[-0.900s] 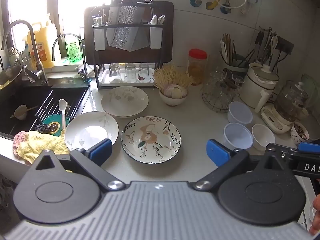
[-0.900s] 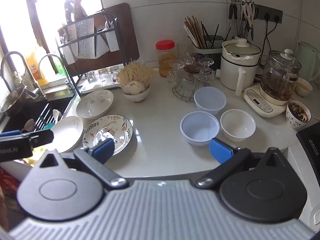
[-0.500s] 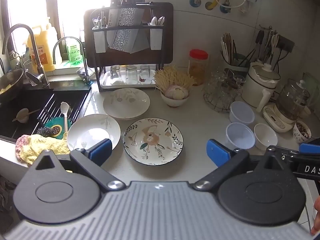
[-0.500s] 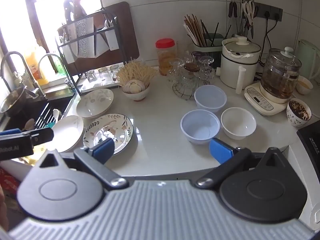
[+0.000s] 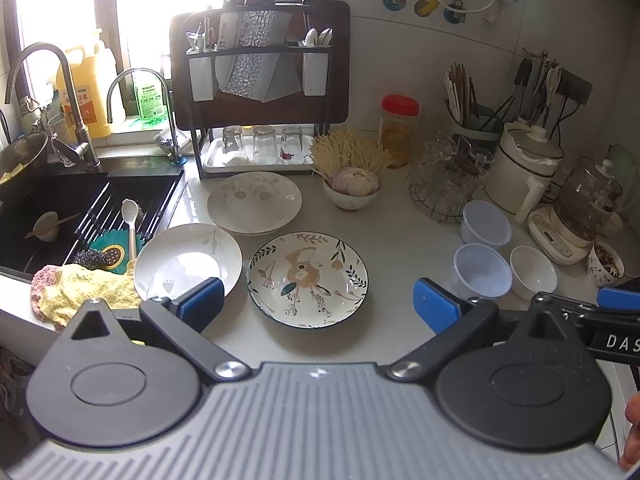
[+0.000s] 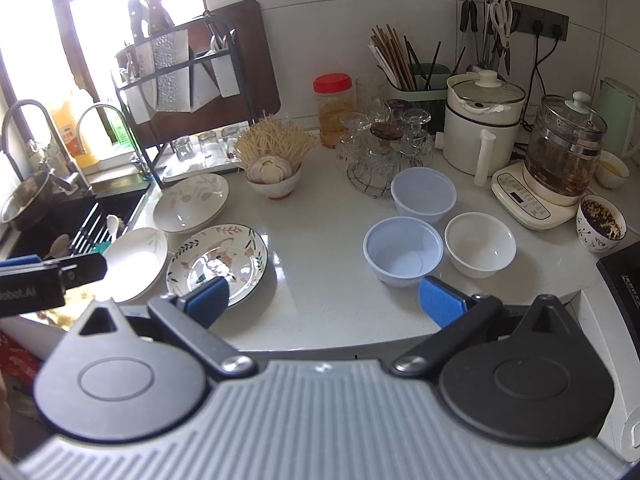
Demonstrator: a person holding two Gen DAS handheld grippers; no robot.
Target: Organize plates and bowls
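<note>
my left gripper [image 5: 318, 306] and right gripper [image 6: 324, 302] gape fully, holding nothing. the floral plate [image 5: 307, 279] lies beside the white plate [image 5: 188, 262].

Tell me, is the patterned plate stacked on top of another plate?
No, the patterned plate lies alone on the counter, beside the white plate rather than on it.
</note>
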